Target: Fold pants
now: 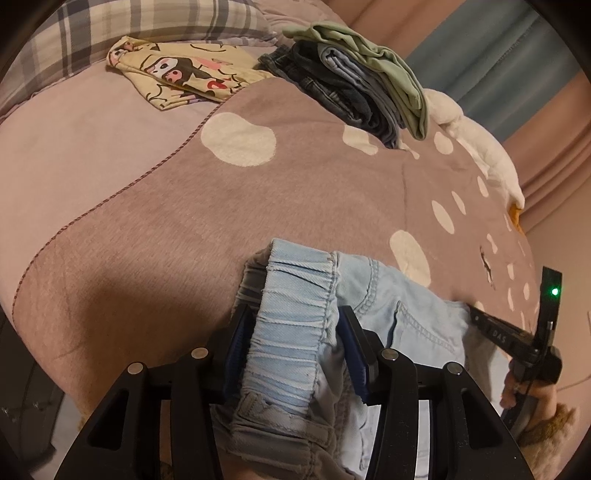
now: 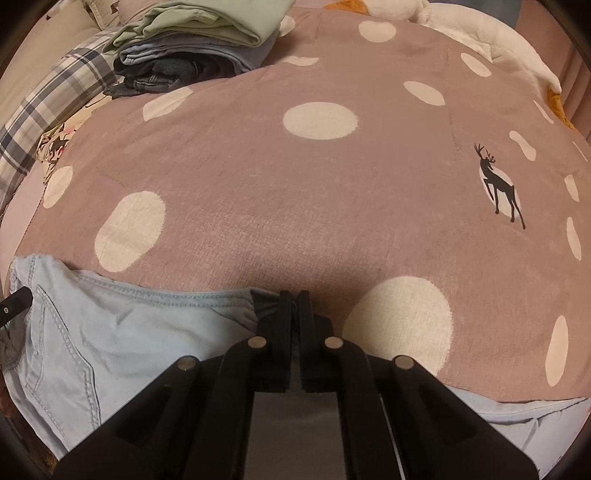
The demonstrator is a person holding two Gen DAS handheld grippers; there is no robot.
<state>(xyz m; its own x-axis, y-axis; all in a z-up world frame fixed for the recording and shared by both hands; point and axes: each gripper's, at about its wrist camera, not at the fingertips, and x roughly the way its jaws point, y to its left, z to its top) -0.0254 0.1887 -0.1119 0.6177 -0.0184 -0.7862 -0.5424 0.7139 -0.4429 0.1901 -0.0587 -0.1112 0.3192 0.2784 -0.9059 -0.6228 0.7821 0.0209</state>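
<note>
Light blue denim pants [image 1: 402,317] lie at the near edge of a brown spotted bedcover [image 1: 295,192]. My left gripper [image 1: 295,321] has its blue-padded jaws on either side of the bunched elastic waistband [image 1: 291,306] and grips it. My right gripper [image 2: 294,297] is shut on the upper edge of the pants [image 2: 122,325], which spread to its left; more blue cloth shows at lower right. The right gripper also shows in the left wrist view [image 1: 517,339], at the pants' right side.
A stack of folded clothes [image 1: 362,81], green on top of dark jeans, sits at the far side of the bed, also in the right wrist view [image 2: 192,48]. A yellow cartoon-print garment [image 1: 177,74], a plaid pillow [image 1: 110,26] and a white plush [image 1: 480,147] lie around it.
</note>
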